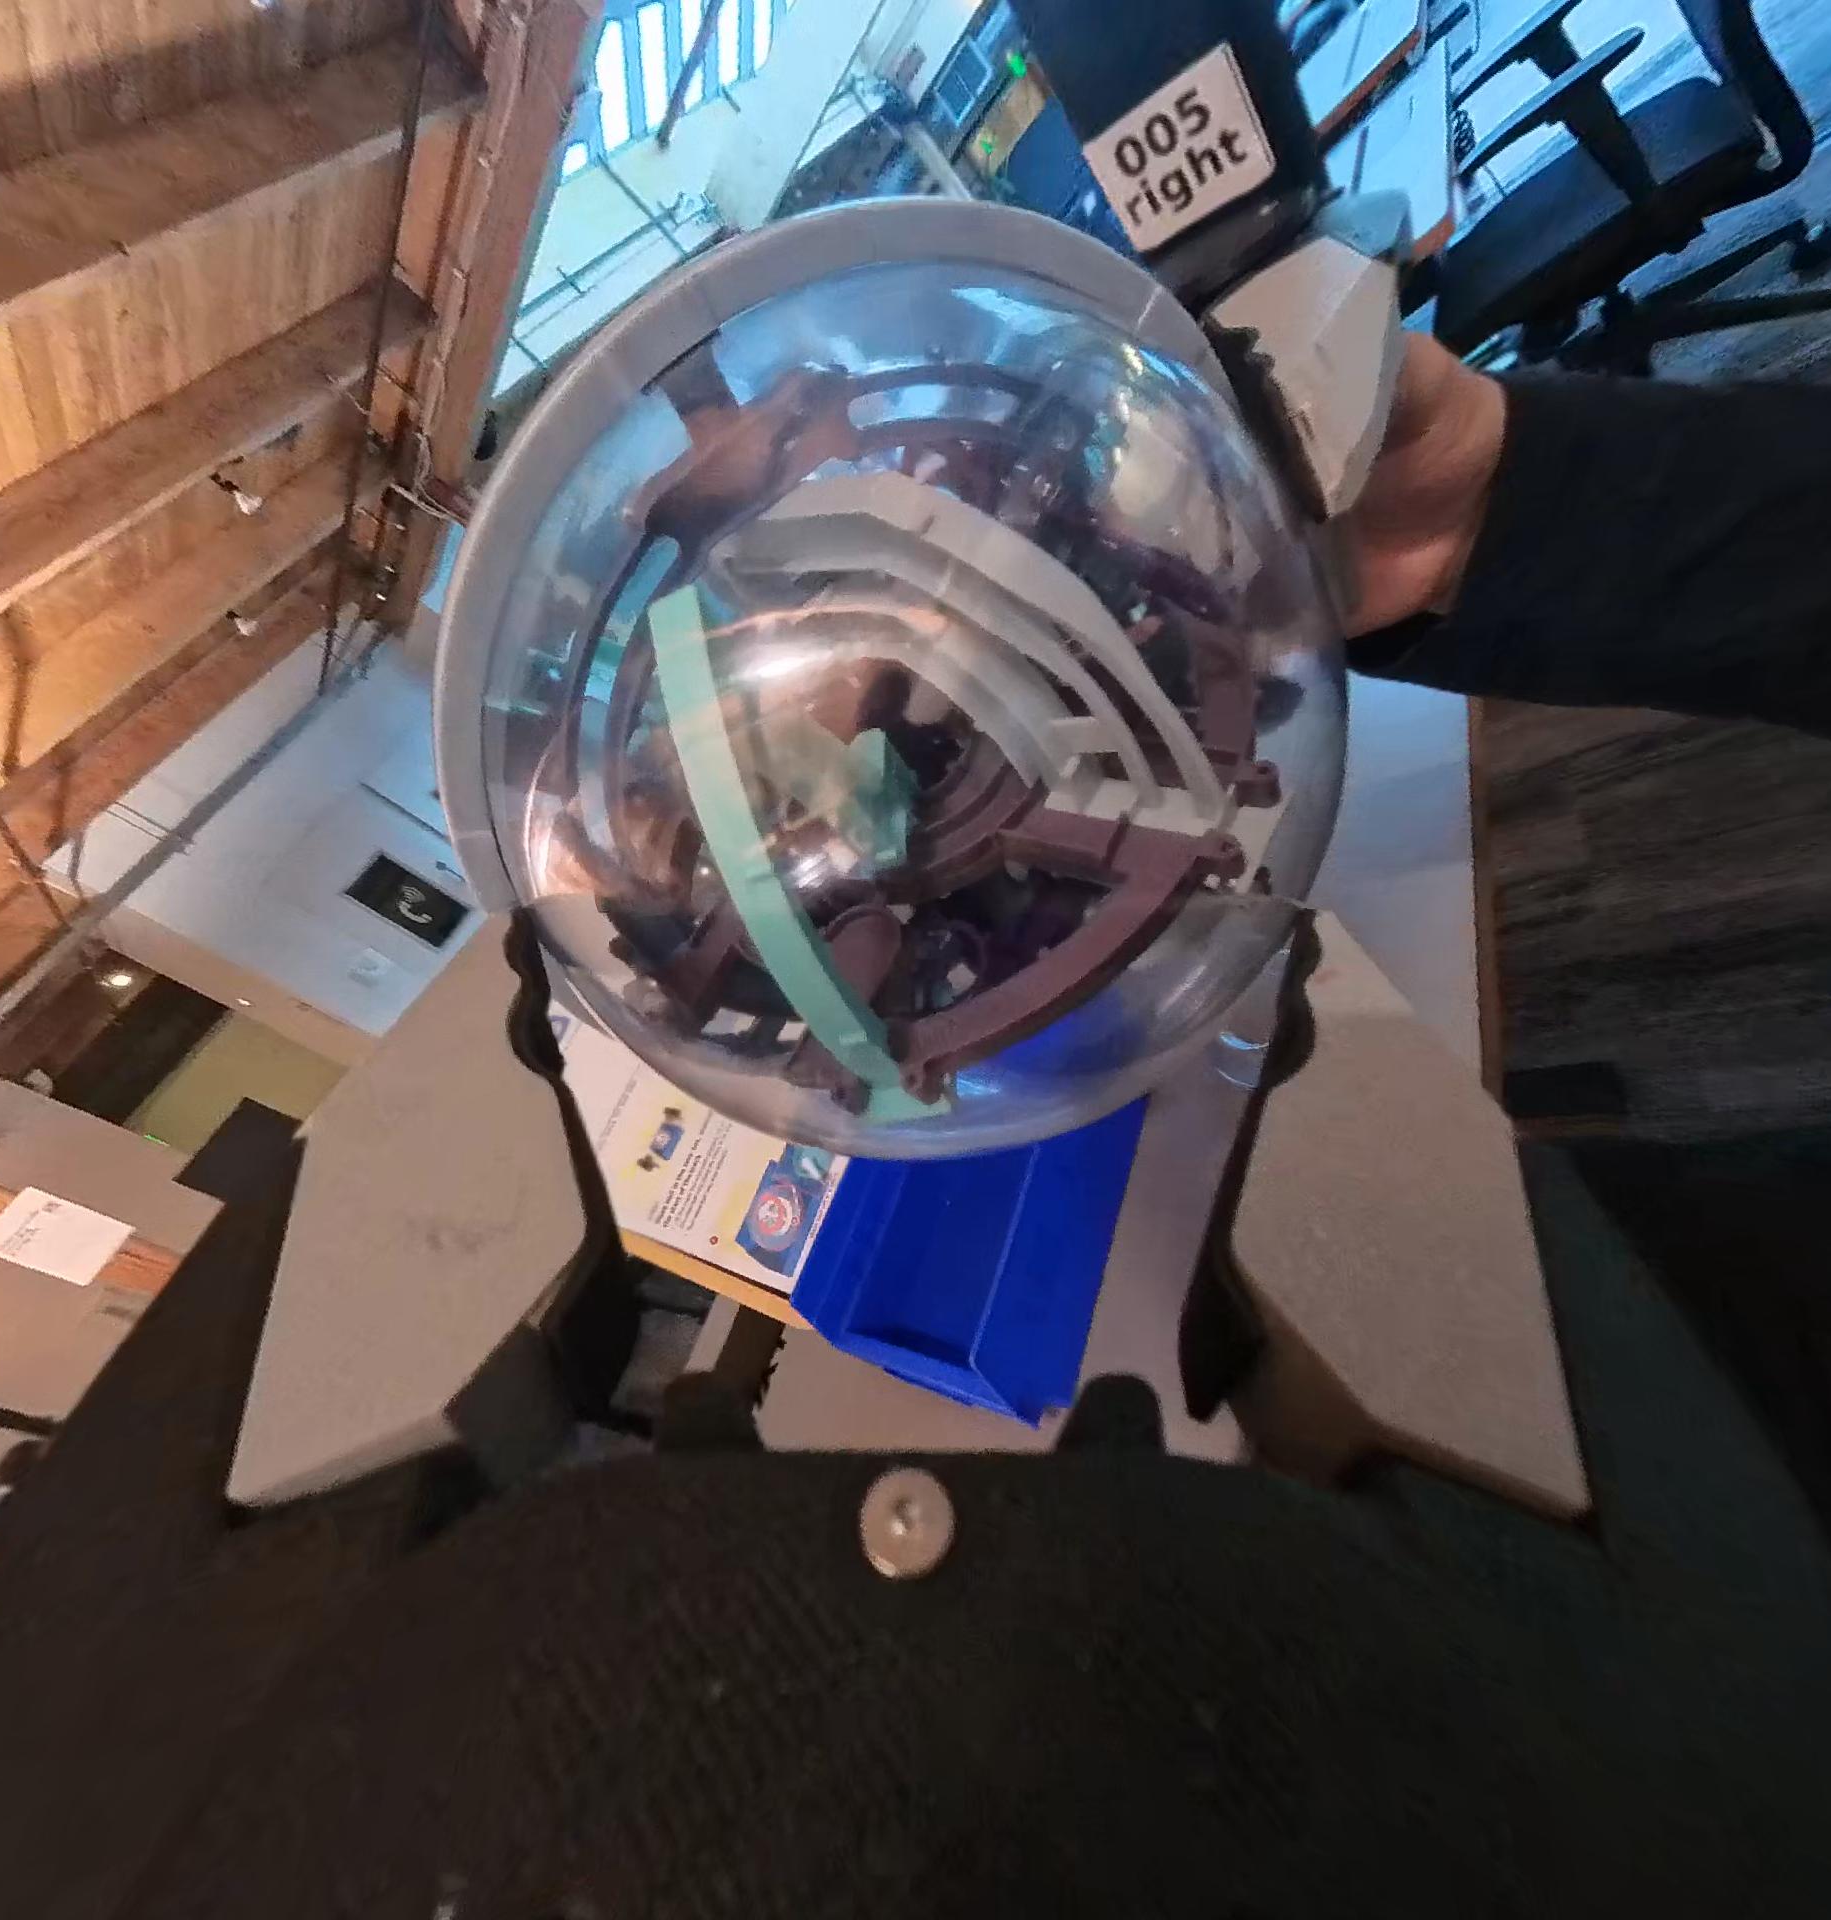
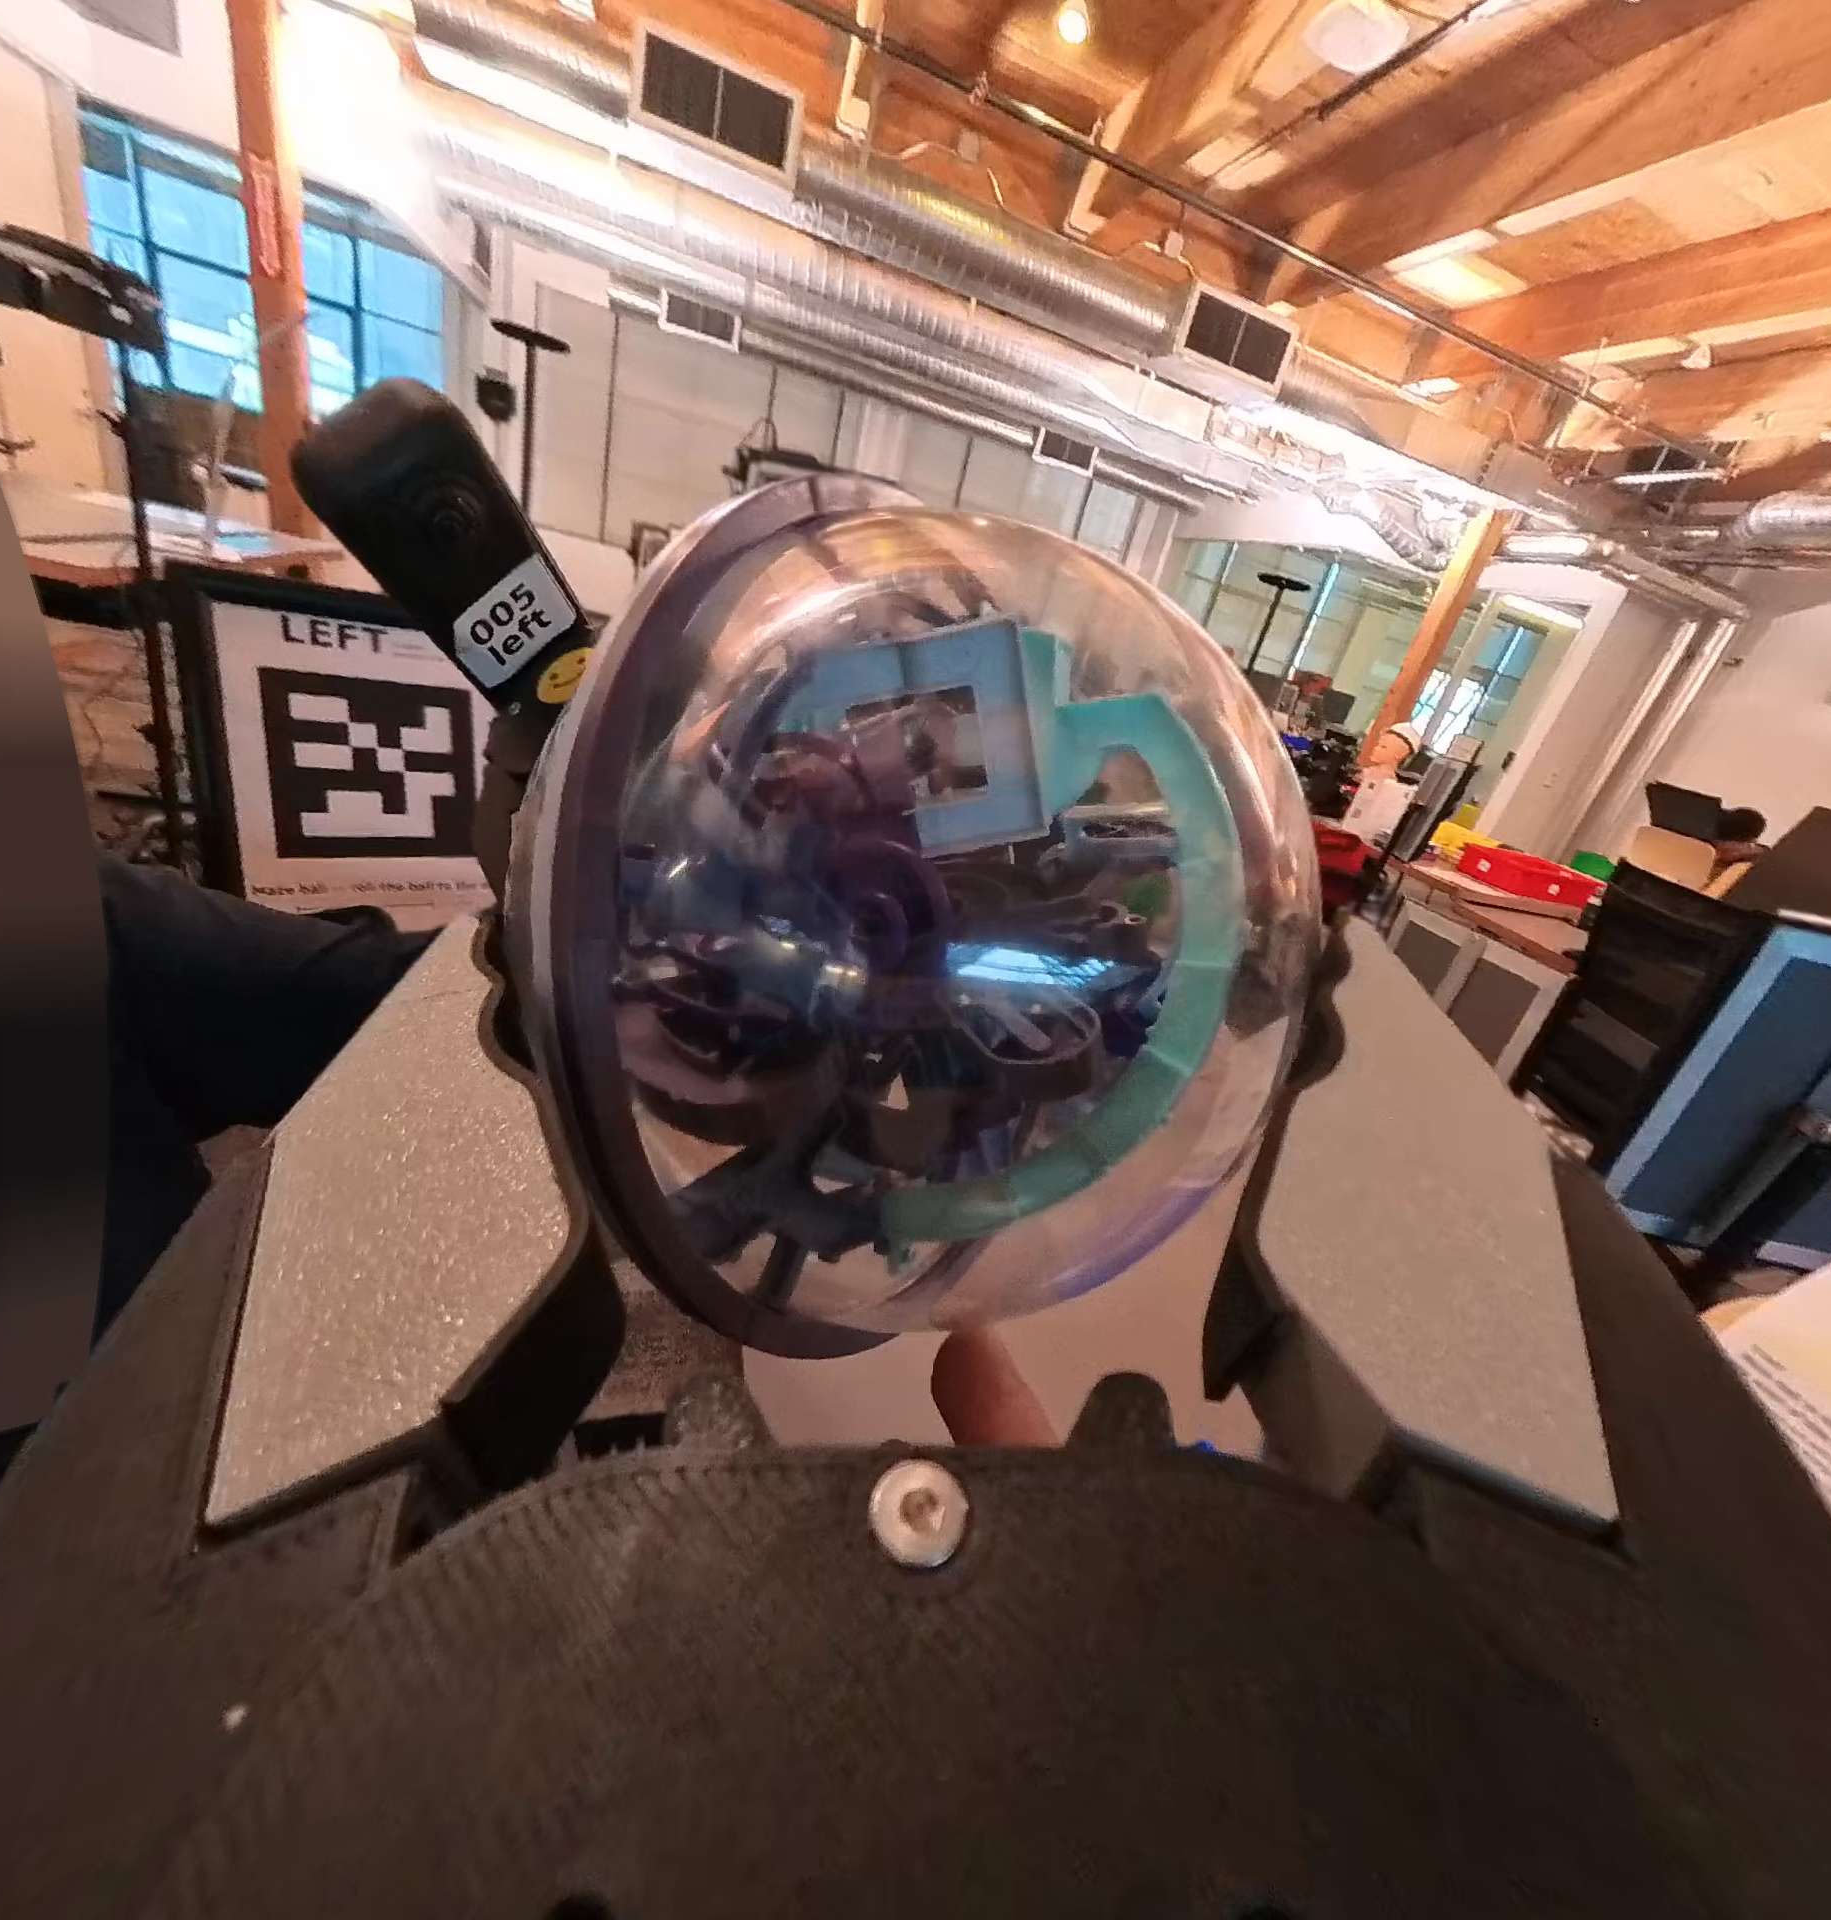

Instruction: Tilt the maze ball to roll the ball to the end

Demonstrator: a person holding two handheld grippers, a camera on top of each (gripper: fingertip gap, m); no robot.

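Note:
The maze ball [image 1: 890, 675] is a clear sphere with a grey rim band and brown, grey and teal tracks inside. It is held up in the air, tilted. My left gripper [image 1: 911, 987] is shut on its lower part, with a fingertip on each side. My right gripper [image 2: 911, 987] is shut on the maze ball [image 2: 921, 935] too, from the opposite side. The right gripper also shows in the left wrist view [image 1: 1316, 395], held by a hand behind the sphere. I cannot pick out the small ball inside. A person's fingertip [image 2: 984, 1382] touches the sphere from below.
Below the sphere are a blue bin [image 1: 973, 1278] and a printed leaflet [image 1: 703, 1153] on a pale table [image 1: 1410, 831]. Office chairs [image 1: 1638, 156] stand beyond. A black-and-white marker board [image 2: 360, 748] stands at left and a blue cabinet [image 2: 1773, 1091] at right.

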